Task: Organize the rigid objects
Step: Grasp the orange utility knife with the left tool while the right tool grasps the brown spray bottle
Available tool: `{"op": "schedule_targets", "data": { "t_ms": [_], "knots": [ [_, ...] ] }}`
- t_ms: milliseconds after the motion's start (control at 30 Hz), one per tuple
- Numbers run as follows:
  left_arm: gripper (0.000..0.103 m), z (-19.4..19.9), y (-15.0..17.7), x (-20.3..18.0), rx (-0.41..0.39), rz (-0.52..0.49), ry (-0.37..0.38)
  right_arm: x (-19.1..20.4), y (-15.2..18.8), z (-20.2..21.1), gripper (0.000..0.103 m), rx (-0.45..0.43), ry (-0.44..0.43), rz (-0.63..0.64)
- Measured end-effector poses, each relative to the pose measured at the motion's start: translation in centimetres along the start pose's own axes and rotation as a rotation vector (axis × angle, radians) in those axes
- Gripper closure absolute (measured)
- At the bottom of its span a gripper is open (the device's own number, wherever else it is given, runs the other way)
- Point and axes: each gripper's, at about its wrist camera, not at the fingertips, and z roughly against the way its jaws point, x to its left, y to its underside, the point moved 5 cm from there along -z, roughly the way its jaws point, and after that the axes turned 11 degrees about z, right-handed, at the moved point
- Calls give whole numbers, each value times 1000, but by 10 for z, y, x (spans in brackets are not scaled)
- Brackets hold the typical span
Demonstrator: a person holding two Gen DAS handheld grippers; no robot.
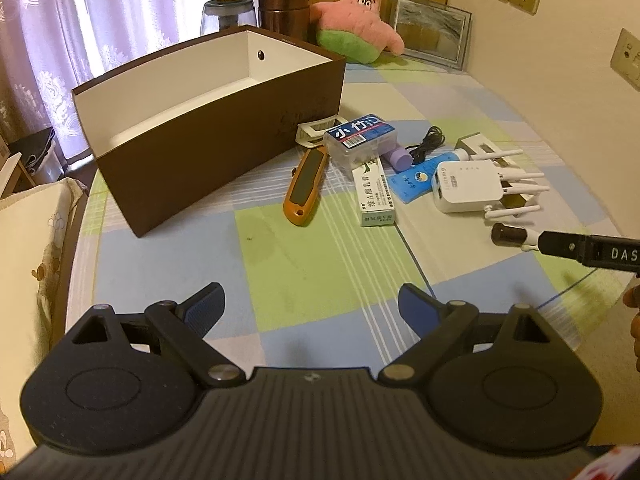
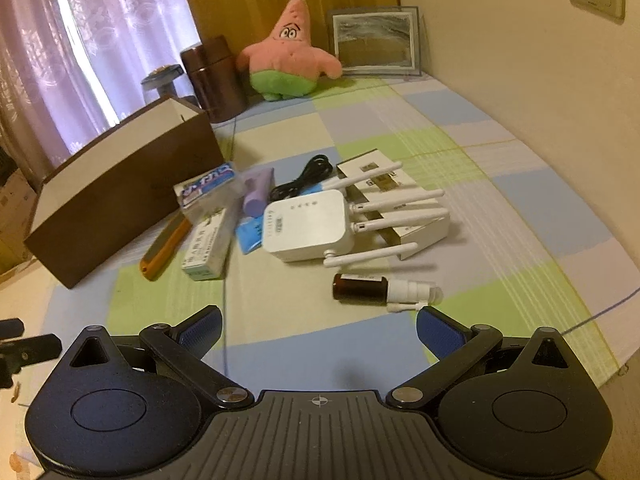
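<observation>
**Inspector:** On the checked tablecloth [image 1: 320,264], largest item first: the brown box [image 1: 208,148] stands upright, mouth up, nothing visible inside, at the left of the clutter. Next the white router [image 2: 308,226], antennas fanned to the right, lying partly over a flat carton. Smallest, the amber bottle [image 2: 360,288], nearest the right gripper [image 2: 320,326].

**Onlooker:** Both tongs?

**Inspector:** Right gripper released, jaws spread wide, holding nothing. Left gripper [image 1: 310,302] likewise spread and bare, hovering over bare cloth, well apart from everything.

**Onlooker:** Which step, in your view?

**Inspector:** I judge the bottle is the likely pick. It lies on its side, long axis roughly left to right, white pump cap pointing right, brown base left.

**Onlooker:** How to do it well?

**Inspector:** Come down with the pads straddling the brown body across that axis, not the cap. It is round and may roll; close squarely, clear of the nearest antenna.
</observation>
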Motion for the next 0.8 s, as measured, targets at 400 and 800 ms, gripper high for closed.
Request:
{"op": "schedule_targets", "data": {
  "t_ms": [400,800],
  "knots": [
    [13,-47,-17,-19,41,-23,-2,-24,6,-47,2,-6,56,7],
    [13,-80,-28,-29,79,-42,-14,-39,7,-85,2,52,126,-42]
  ]
}}
